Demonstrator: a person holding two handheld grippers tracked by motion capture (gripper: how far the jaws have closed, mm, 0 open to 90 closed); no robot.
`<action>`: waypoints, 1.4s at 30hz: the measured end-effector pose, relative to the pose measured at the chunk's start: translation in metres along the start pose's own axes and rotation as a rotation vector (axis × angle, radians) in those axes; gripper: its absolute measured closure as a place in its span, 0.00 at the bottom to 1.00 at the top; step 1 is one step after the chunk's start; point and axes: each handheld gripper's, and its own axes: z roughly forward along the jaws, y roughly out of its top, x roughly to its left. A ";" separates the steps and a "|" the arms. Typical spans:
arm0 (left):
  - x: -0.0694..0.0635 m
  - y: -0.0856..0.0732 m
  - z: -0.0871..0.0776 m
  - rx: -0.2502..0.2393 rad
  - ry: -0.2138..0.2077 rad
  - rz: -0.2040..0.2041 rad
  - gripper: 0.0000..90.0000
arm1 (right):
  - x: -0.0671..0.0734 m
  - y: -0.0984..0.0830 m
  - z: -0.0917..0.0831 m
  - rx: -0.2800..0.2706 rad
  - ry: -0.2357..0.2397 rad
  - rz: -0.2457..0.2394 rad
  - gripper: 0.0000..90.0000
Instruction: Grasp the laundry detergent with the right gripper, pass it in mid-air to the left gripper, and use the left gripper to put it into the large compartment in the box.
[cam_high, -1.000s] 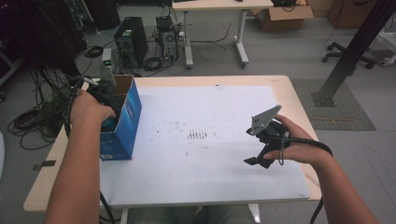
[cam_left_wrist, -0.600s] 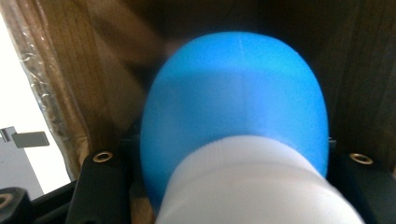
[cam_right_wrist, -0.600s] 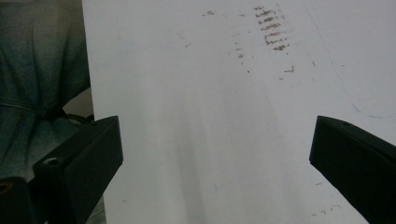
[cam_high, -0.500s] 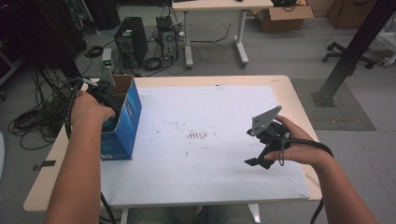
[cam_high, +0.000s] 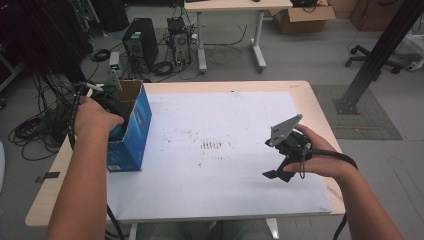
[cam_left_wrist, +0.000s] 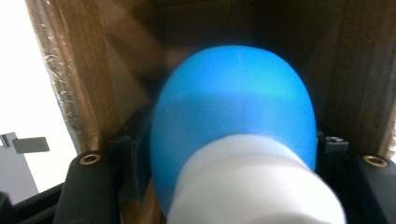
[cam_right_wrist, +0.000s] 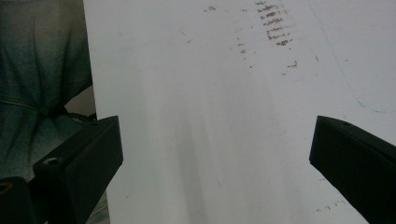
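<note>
The box (cam_high: 131, 131) is set on the table's (cam_high: 310, 97) left edge. The left gripper (cam_high: 107, 102) is reached into it, with a rounded object (cam_left_wrist: 233, 116) held inside. The right gripper (cam_high: 285, 150) is kept over the sheet (cam_high: 225, 115), well apart to the right.

A blue box (cam_high: 132, 131) with brown inside; a blue-and-white object (cam_left_wrist: 233, 135); a white sheet (cam_high: 220, 150) speckled brown; black grippers.
</note>
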 end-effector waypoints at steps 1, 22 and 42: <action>0.000 0.000 0.000 0.000 0.000 0.000 0.36 | 0.000 0.000 0.000 0.000 0.000 0.000 0.03; -0.004 -0.007 -0.021 0.008 0.018 -0.002 0.25 | 0.004 0.001 -0.003 -0.028 -0.010 -0.005 0.03; -0.033 -0.025 -0.081 -0.058 0.037 0.085 0.07 | 0.007 0.005 -0.016 -0.052 -0.021 -0.027 0.03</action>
